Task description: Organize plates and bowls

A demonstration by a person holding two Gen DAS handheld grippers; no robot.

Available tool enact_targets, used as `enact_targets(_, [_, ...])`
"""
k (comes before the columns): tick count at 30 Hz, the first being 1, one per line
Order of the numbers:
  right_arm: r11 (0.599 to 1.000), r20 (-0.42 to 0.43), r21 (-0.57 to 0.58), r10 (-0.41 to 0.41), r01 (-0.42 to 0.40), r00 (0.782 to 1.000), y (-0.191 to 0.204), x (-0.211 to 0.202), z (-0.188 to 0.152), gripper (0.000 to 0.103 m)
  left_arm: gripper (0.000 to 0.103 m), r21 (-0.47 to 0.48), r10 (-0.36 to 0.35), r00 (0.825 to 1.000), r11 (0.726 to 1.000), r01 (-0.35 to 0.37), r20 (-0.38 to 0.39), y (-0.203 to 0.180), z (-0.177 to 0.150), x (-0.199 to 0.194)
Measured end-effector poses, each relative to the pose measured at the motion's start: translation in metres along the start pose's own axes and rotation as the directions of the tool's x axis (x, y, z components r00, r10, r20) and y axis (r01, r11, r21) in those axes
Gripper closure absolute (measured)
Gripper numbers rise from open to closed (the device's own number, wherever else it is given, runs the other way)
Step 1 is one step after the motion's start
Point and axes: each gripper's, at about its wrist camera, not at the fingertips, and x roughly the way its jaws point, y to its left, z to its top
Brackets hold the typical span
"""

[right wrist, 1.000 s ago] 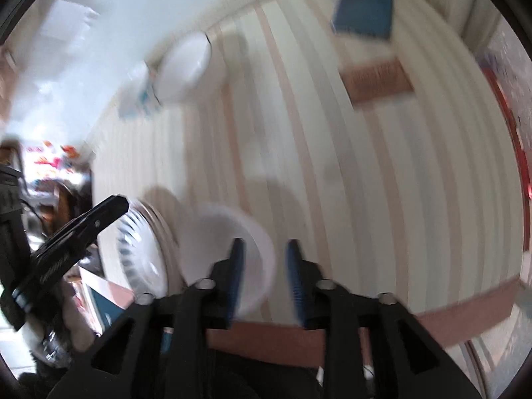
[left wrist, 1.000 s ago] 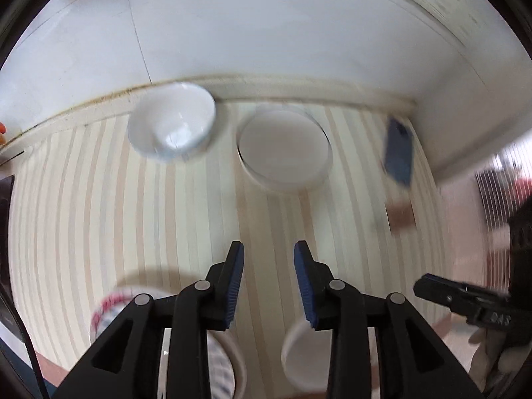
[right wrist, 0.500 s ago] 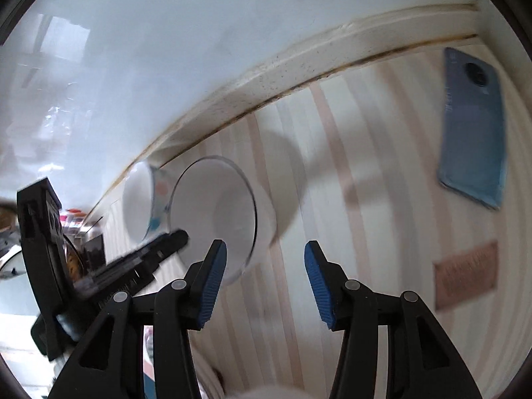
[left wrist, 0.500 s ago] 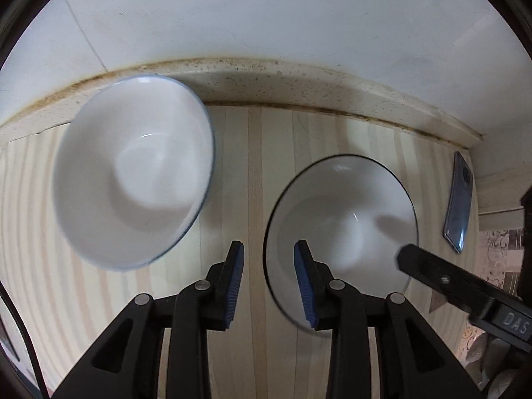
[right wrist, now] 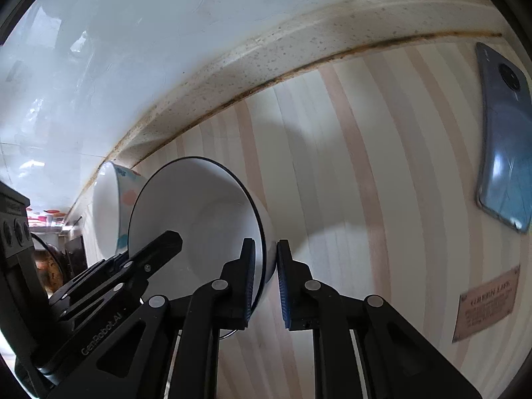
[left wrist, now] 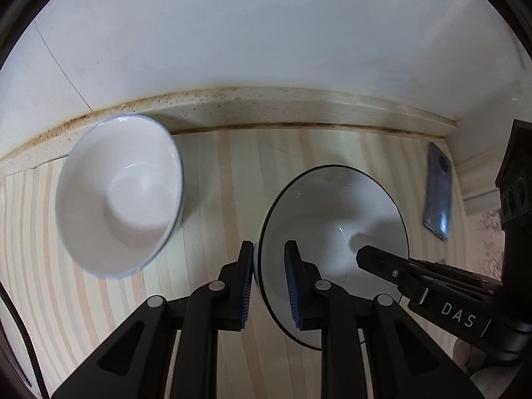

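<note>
A white bowl with a thin black rim (left wrist: 332, 219) stands on the striped counter (left wrist: 216, 173). My left gripper (left wrist: 269, 272) straddles its left rim, jaws closing with the pads pressing on the wall. My right gripper (right wrist: 266, 266) closes on the opposite rim of the same bowl (right wrist: 199, 206), one pad inside and one outside. Each gripper shows in the other's view as a black finger over the bowl. To the left stands a second white bowl (left wrist: 119, 199) with a bluish rim and coloured dots outside (right wrist: 128, 196), close beside the first.
A speckled ledge (left wrist: 266, 106) and a white tiled wall close off the back of the counter. A blue-grey phone (right wrist: 505, 139) lies at the right near the wall corner. A small brown card (right wrist: 487, 306) lies nearer, below the phone.
Both grippers travelled from the front of the counter to the black-rimmed bowl at the back. Their jaws, apart half a second ago, now pinch its two opposite rims.
</note>
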Motion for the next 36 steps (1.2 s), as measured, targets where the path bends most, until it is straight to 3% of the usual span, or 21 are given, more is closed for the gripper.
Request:
enact_targets(10, [0.999, 0.057, -0.021, -0.034, 0.035, 0.998, 0.009, -0.069, -0.055, 0.089, 0.087, 0.105, -0.068, 0.997, 0.992, 0.064, 0.032, -0.035, -0.051, -0.062])
enact_targets(16, [0.999, 0.073, -0.009, -0.051, 0.052, 0.996, 0.008, -0.108, -0.122, 0.089, 0.087, 0.155, -0.106, 0.994, 0.982, 0.105, -0.001, -0.047, -0.102, -0.087])
enact_targets(21, [0.998, 0.051, 0.005, -0.065, 0.065, 0.997, -0.012, -0.129, -0.177, 0.089, 0.087, 0.181, -0.096, 0.994, 0.978, 0.106, -0.06, -0.055, -0.139, -0.082])
enact_targets(26, [0.996, 0.005, 0.028, -0.081, 0.08, 0.997, -0.025, -0.117, -0.222, 0.089, 0.087, 0.197, -0.055, 0.992, 0.977, 0.077, -0.112, -0.056, -0.163, -0.067])
enact_targets(36, [0.993, -0.038, 0.043, -0.107, 0.108, 0.994, -0.035, -0.086, -0.249, 0.089, 0.087, 0.241, 0.031, 0.986, 0.971, 0.009, -0.162, -0.058, -0.18, -0.041])
